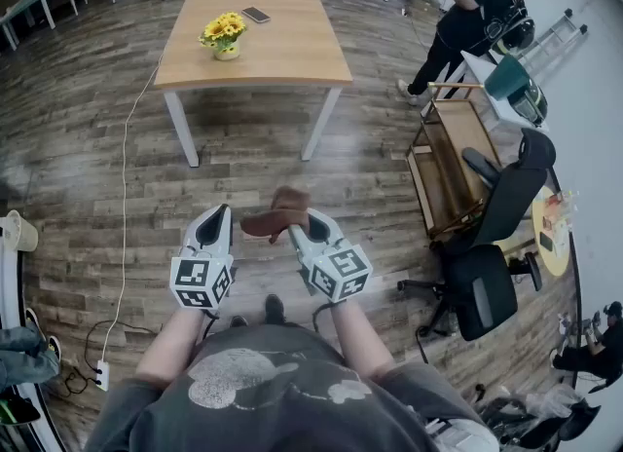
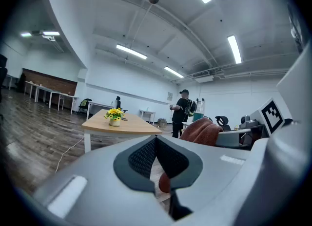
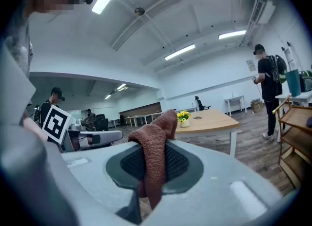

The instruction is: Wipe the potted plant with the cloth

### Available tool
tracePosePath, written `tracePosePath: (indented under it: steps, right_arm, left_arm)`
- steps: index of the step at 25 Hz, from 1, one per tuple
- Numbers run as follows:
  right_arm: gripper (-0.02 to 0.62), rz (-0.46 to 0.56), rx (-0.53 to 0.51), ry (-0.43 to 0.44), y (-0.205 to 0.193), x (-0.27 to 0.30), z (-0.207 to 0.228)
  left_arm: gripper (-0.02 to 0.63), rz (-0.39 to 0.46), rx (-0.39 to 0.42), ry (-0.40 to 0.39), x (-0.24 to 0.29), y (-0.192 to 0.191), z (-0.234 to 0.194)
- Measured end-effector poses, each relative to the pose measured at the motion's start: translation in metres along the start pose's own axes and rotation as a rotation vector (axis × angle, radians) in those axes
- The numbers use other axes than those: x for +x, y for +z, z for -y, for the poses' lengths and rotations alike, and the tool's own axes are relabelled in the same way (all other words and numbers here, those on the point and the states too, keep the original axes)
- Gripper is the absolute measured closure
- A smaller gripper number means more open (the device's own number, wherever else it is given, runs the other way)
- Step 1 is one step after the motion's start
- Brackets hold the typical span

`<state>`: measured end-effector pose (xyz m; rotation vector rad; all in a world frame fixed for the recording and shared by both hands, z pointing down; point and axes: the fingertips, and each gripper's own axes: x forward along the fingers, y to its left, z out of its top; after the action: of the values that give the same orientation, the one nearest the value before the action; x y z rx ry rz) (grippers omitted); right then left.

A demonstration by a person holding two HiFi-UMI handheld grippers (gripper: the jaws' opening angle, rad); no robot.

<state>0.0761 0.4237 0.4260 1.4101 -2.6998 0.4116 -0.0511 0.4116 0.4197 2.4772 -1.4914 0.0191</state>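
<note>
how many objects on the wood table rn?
2. A potted plant with yellow flowers near the table's left edge in the head view, and a flat phone-like slab just beyond it, toward the middle. None seems hidden.

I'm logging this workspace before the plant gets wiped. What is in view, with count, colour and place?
table: 1, wood top, white legs, far middle of floor
potted plant: 1, yellow flowers, on table's left part
phone: 1, dark, on table beyond plant
cloth: 1, reddish brown, in right hand-held gripper
office chairs: 2, black, right side
wooden cart: 1, light wood, right, beyond chairs
cable: 1, white, floor, left
bystander: 1, black clothes, far right
left hand-held gripper: grey, shut, empty
right hand-held gripper: grey, shut on cloth
</note>
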Motion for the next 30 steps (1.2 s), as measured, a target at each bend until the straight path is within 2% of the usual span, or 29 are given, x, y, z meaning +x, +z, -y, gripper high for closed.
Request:
tracePosePath:
  steps: [10, 16, 20, 25, 30]
  right_arm:
    - [0.549, -0.013, 0.014, -0.013, -0.002, -0.001, 0.027]
    - [0.549, 0.038, 0.033, 0.004, 0.008, 0.001, 0.039]
    - [0.548, 0.052, 0.032, 0.006, 0.012, 0.003, 0.055]
    - [0.546, 0.064, 0.043, -0.014, 0.015, 0.002, 0.084]
    - [0.546, 0.054, 0.049, -0.031, 0.013, 0.002, 0.101]
  left_arm:
    - [0.588, -0.013, 0.011, 0.017, 0.013, -0.004, 0.007]
    - [0.588, -0.025, 0.008, 0.034, 0.021, -0.011, 0.008]
    - [0.588, 0.002, -0.001, 0.081, 0.029, -0.009, 0.004]
    - [0.588, 0.019, 0.036, 0.081, 0.042, -0.003, 0.007]
    - [0.588, 0.045, 0.042, 0.118, 0.052, 0.01, -0.002]
